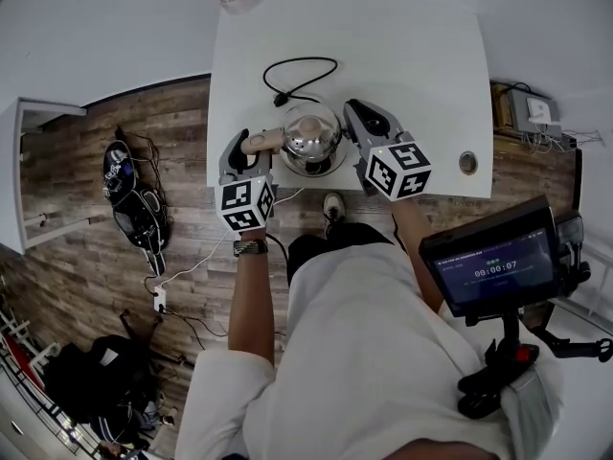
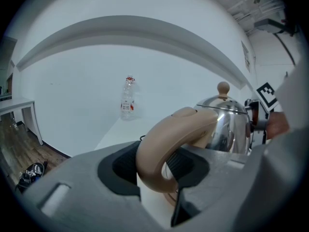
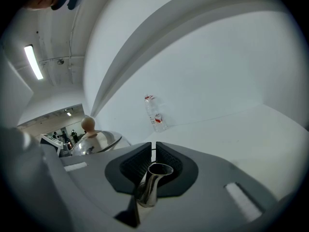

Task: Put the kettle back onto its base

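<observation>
Black tilted monitor screen [image 1: 495, 268] on its stand is showing a timer reading about 00:00:07, its smaller lines being unreadable; clear plastic bottle's [image 2: 127, 100] red label is showing nothing legible.

Kettle [image 1: 311, 134]: polished steel, domed lid with beige knob, curved beige handle, slim steel spout. Upright near the front edge of the white bench [image 1: 412, 56]. Handle points left, clamped in the left gripper [image 2: 154, 166] jaws; spout sits between the right gripper [image 3: 151, 151] jaws. Base [image 1: 324, 170]: dark disc showing under the kettle; seated or not, cannot tell.
</observation>
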Demonstrator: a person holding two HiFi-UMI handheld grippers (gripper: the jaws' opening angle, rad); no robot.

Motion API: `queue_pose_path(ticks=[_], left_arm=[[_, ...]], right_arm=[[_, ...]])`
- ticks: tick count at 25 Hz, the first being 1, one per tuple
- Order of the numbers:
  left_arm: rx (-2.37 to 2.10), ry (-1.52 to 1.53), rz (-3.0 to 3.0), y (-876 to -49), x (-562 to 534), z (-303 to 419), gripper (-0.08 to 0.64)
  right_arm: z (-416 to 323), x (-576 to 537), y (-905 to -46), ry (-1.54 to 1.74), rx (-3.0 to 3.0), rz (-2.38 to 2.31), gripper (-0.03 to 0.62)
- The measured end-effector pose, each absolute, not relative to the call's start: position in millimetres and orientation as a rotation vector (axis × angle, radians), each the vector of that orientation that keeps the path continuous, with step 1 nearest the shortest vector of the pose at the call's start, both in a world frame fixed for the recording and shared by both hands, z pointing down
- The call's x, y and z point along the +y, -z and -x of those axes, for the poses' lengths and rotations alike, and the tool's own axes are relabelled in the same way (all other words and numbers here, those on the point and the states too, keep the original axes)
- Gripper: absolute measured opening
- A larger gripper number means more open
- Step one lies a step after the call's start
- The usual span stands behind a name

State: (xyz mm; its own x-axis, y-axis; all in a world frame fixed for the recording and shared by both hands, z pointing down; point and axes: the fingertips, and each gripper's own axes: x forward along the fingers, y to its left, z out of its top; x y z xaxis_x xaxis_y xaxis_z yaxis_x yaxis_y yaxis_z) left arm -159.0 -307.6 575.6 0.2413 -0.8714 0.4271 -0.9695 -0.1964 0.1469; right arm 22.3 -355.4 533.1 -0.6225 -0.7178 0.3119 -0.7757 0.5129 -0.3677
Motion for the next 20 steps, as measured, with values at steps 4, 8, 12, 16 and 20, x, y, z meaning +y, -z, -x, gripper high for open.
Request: queue_pose_path(ticks=[4, 8, 12, 16, 20], left_arm=[[-1.676, -0.379, -2.131, -581.7, -305.1, 158.2, 0.152], [-1.682, -0.388, -2.12, -584.4, -303.7, 157.2, 0.155], [-1.707, -0.416, -2.088, -587.4, -304.2, 162.4, 0.193], [-1.7, -0.456, -2.089, -590.1, -303.3, 162.5, 0.213], [-1.685, -0.475, -2.088, -595.9, -300.5, 160.8, 0.216]], right_arm=[[-21.8, -354.4, -534.7, -0.721, -2.618, -1.298, 0.023], [-23.7, -354.5, -533.8, -0.7, -2.62, -1.311, 0.026], [-21.5, -354.2, -528.4, -0.646, -2.647, -1.278, 0.043], [-23.6, -355.0, -528.0, -0.614, -2.641, -1.275, 0.074], [-30.6, -353.6, -532.8, -0.617, -2.62, -1.287, 0.087]])
